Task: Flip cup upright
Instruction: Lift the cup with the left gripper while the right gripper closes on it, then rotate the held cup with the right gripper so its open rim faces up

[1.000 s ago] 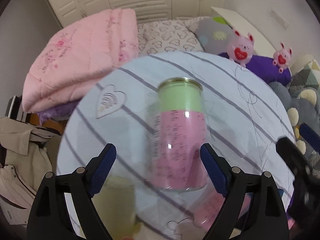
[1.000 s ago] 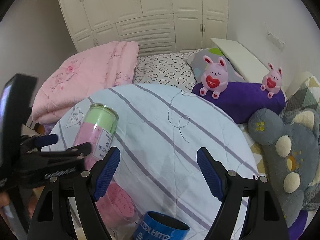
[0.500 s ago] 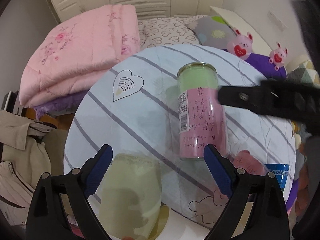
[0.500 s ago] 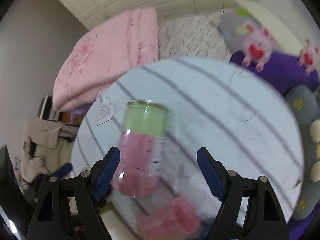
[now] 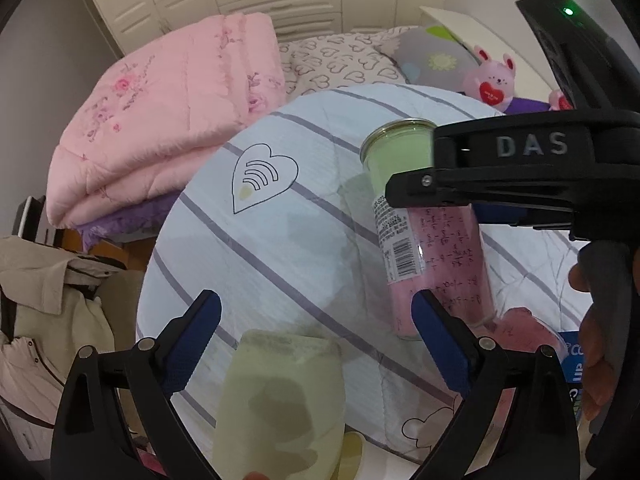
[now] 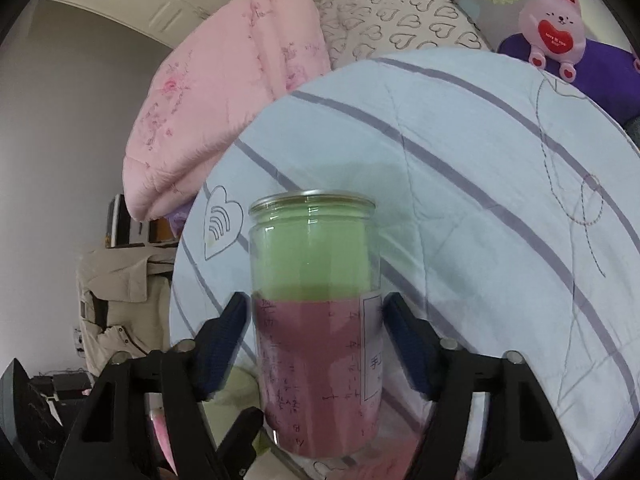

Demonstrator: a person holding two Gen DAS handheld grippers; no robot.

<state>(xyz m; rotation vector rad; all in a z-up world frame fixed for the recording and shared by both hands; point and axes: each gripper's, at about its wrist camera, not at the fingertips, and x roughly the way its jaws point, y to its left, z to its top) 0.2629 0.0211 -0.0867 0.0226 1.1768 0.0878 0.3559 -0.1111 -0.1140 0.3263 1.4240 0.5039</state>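
The cup is a clear glass can cup with green and pink paper inside. It stands on the round striped table with its metal-rimmed end up. In the right wrist view the cup fills the space between the fingers of my right gripper, whose blue pads sit against its sides. My right gripper also shows in the left wrist view, reaching in from the right around the cup. My left gripper is open and empty, nearer the table's front edge.
A pale green cup lies low between my left fingers. A pink cup and a blue can sit at the right front. A folded pink quilt, pillows and plush toys lie behind the table.
My right gripper has swung left and closed in around the cup. My left gripper has pulled back from the cup toward the table's front edge, staying open.
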